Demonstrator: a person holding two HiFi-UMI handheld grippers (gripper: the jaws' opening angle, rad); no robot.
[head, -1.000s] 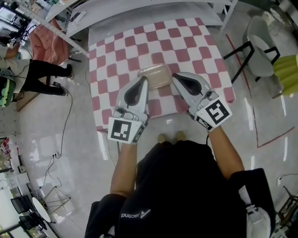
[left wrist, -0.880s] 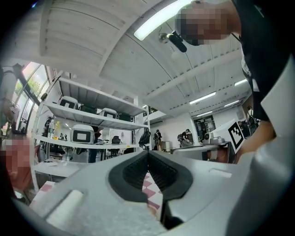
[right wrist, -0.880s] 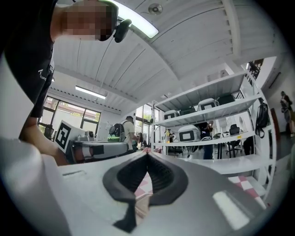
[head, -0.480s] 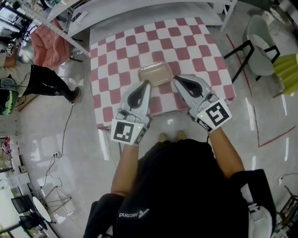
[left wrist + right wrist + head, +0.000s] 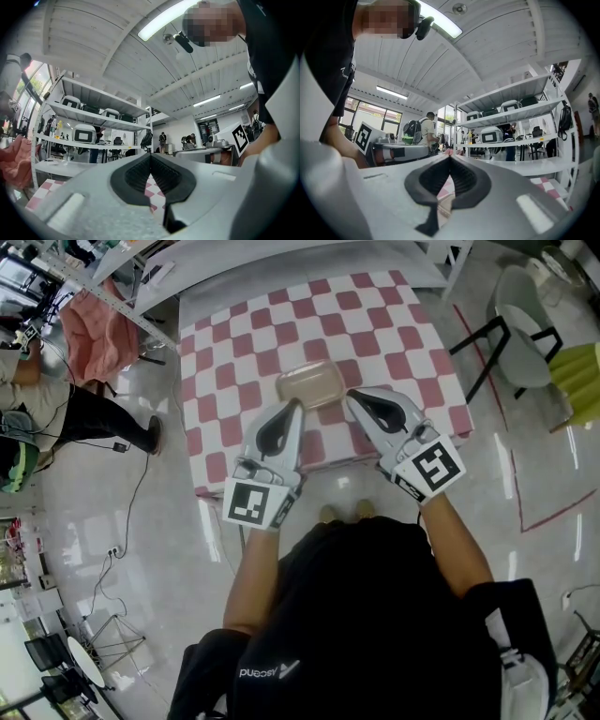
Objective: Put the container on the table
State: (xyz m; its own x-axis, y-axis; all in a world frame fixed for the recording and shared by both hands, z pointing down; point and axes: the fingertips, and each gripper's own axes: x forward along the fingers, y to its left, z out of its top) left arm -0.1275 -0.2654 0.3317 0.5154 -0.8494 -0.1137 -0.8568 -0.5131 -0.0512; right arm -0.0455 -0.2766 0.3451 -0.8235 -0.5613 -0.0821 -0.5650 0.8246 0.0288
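The container (image 5: 311,383), a translucent beige box with a lid, rests on the pink-and-white checkered table (image 5: 375,315) near its front edge. My left gripper (image 5: 293,407) is shut, and its tip sits just in front of the container's left corner. My right gripper (image 5: 352,396) is also shut, with its tip by the container's right corner. From the head view I cannot tell whether either tip touches the box. In the left gripper view the left gripper (image 5: 150,157) has its pads pressed together with nothing between them. The right gripper view shows the same for the right gripper (image 5: 450,157).
A white table (image 5: 281,259) stands behind the checkered one. A grey chair (image 5: 520,329) is on the right, and a person (image 5: 84,409) walks at the left beside a pink cloth (image 5: 98,324). Cables lie on the glossy floor. Shelves (image 5: 89,136) with equipment stand beyond.
Both grippers and the container keep their places. The person at the left has stepped along the floor.
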